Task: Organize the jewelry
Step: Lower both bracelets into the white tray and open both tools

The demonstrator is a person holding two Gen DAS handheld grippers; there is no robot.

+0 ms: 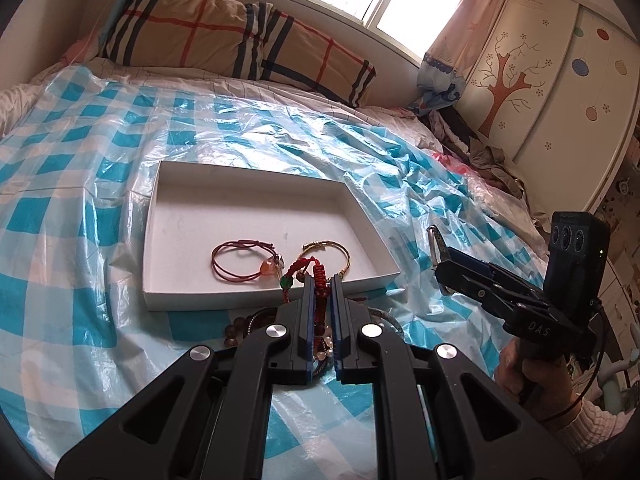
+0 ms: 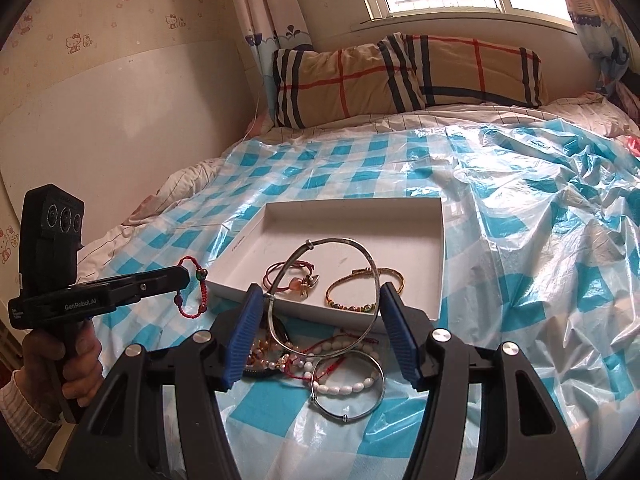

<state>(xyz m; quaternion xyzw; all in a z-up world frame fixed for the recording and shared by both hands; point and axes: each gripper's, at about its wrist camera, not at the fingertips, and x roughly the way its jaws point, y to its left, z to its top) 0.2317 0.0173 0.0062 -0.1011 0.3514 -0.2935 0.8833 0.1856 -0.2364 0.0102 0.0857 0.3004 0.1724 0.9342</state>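
Note:
A white shallow box (image 1: 160, 216) (image 2: 442, 248) lies on the bed with a red cord bracelet (image 1: 232, 266) (image 2: 280, 276) and a gold bangle (image 1: 344, 256) (image 2: 352, 304) in it. My left gripper (image 1: 322, 284) (image 2: 188, 276) is shut on a red braided bracelet (image 1: 318, 284) (image 2: 192, 288), held just before the box's near edge. My right gripper (image 2: 320, 296) (image 1: 438, 248) holds a large silver bangle (image 2: 340, 244) spanning its wide-set fingers, above a pile of bead bracelets (image 2: 344, 384) in front of the box.
A blue-and-white checked plastic sheet (image 1: 80, 160) (image 2: 540, 260) covers the bed. A plaid pillow (image 1: 224, 28) (image 2: 400, 76) lies at the head under the window. Clothes are heaped by a white wardrobe (image 1: 552, 92) at the right.

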